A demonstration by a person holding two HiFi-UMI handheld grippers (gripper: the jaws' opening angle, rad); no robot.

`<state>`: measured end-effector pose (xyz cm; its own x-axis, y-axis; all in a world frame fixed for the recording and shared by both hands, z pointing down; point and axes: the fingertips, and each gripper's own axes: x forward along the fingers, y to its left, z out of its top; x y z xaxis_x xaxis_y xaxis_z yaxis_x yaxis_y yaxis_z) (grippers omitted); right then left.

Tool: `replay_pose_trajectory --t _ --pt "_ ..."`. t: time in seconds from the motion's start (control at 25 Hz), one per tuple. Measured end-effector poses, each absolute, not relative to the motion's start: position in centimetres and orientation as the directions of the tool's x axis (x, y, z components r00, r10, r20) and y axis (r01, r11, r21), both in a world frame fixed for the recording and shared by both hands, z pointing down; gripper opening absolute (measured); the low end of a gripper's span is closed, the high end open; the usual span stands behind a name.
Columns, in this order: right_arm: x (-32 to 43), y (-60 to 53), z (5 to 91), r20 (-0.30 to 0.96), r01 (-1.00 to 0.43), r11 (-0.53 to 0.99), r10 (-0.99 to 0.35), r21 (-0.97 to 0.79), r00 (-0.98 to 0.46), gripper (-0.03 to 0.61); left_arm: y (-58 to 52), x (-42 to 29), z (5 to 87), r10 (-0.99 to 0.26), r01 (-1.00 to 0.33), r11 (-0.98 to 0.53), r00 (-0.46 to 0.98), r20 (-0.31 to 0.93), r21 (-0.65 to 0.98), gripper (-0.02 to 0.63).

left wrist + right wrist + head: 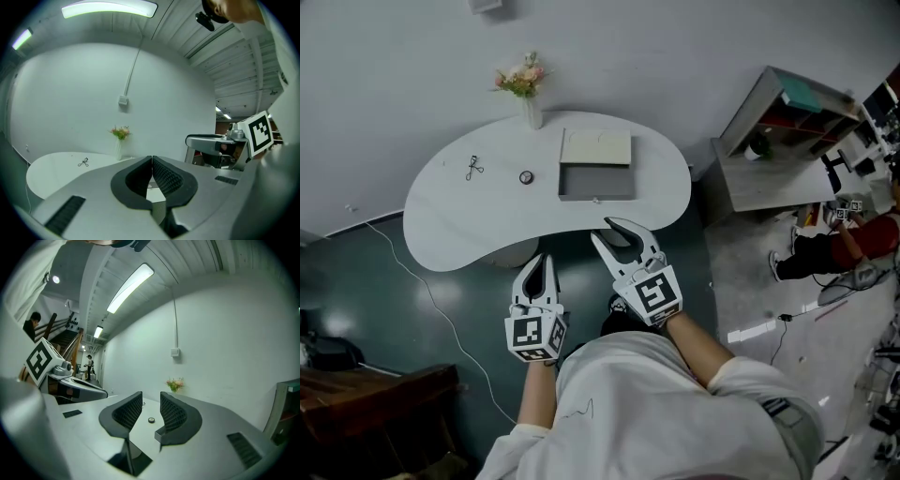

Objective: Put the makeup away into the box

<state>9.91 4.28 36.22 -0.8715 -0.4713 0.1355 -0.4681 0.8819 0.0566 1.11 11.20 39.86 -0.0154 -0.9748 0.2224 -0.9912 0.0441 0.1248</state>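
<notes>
1. The white surface [459, 216] fills the upper middle of the head view, with the open grey box [596, 196] at its centre-right.
2. An eyelash curler [474, 168] lies at the surface's upper left. A small round compact [526, 177] sits between it and the box, apart from both.
3. A vase of flowers [528, 97] stands at the far edge.
4. The left gripper [546, 260] is below the surface's near edge, its jaws pressed together and empty.
5. The right gripper [603, 230] reaches the near edge below the box, its jaws partly apart with nothing held.
</notes>
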Motion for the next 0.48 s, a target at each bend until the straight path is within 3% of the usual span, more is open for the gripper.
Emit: replay_pose_trajectory --t 0.48 --pt "11.1 -1.8 39.4 0.181 -0.436 0.9 -0.432 0.016 -0.884 0.119 3.7 2.2 42.7 -0.954 -0.991 0.056 -0.017 0.301 0.12 0.02"
